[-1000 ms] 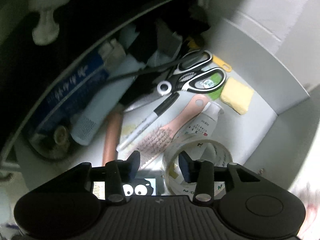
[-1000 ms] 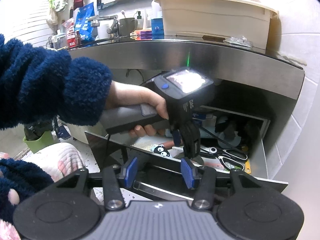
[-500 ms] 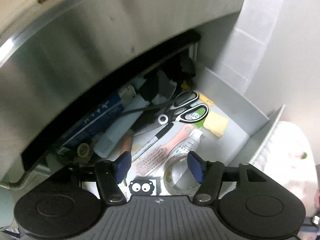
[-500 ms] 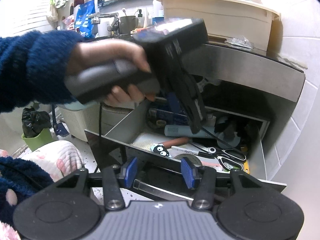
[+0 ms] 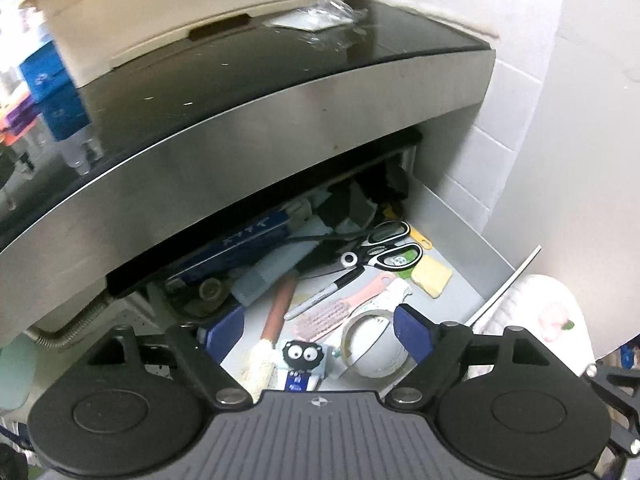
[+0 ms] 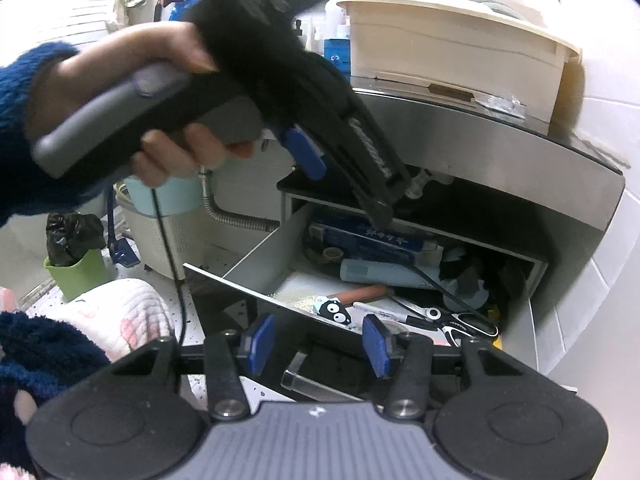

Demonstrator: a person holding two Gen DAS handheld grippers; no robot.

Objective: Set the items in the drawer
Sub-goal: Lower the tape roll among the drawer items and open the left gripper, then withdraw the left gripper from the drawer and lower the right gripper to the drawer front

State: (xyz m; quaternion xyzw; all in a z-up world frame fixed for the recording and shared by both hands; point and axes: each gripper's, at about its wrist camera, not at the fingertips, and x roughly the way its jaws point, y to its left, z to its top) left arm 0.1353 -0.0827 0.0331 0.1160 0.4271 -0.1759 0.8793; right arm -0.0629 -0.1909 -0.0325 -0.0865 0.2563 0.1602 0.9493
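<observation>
My left gripper [image 5: 318, 332] hangs above the open drawer [image 5: 452, 224], its jaws opening with nothing between them. Below it in the drawer lie a clear tape roll [image 5: 374, 344], a black googly-eyed card [image 5: 302, 358], a pink brush [image 5: 340, 312], a marker [image 5: 324, 294], scissors [image 5: 384, 248] and a yellow sponge [image 5: 432, 278]. In the right wrist view a hand in a blue sleeve holds the left gripper [image 6: 348, 194] high over the drawer [image 6: 260, 256]. My right gripper [image 6: 318, 344] stands partly open at the drawer's front panel, and its pads press on nothing. The metal handle [image 6: 300, 380] shows between its fingers.
A steel counter [image 5: 280, 120] overhangs the back of the drawer and carries a cream tub [image 5: 160, 12] and a plastic bag [image 5: 320, 20]. White tiled wall closes the right side. Left of the drawer are a flexible hose [image 6: 240, 218], a green bin [image 6: 74, 276] and a quilted cloth [image 6: 120, 312].
My left gripper has risen up and back out of the drawer while its jaws widened, leaving the tape roll lying inside. The right gripper has stayed where it was.
</observation>
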